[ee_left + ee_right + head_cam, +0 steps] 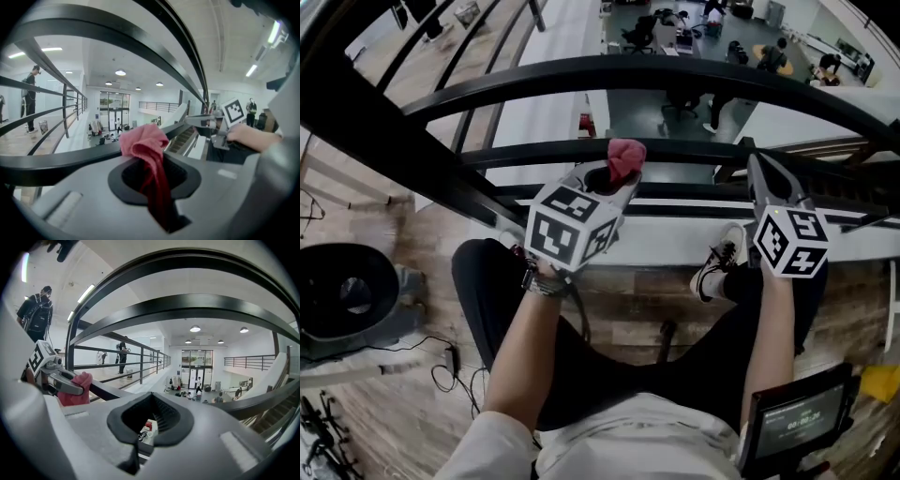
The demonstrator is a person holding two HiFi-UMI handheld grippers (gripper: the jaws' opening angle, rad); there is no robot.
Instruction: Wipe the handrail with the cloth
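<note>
left gripper (pixel 617 180) clamps a pink cloth (pixel 625 157) at the black rail (pixel 694 150); right gripper (pixel 761 176), jaws closed on nothing, hangs near the same rail.

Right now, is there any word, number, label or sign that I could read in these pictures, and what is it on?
Small dark screen at the person's lower right: a line of print and timer-like digits, too blurred to read.
White cubes with black square markers: patterns only, no letters or numbers.
Red cloth and black metal handrail: no print visible.
Nothing else is legible.
</note>
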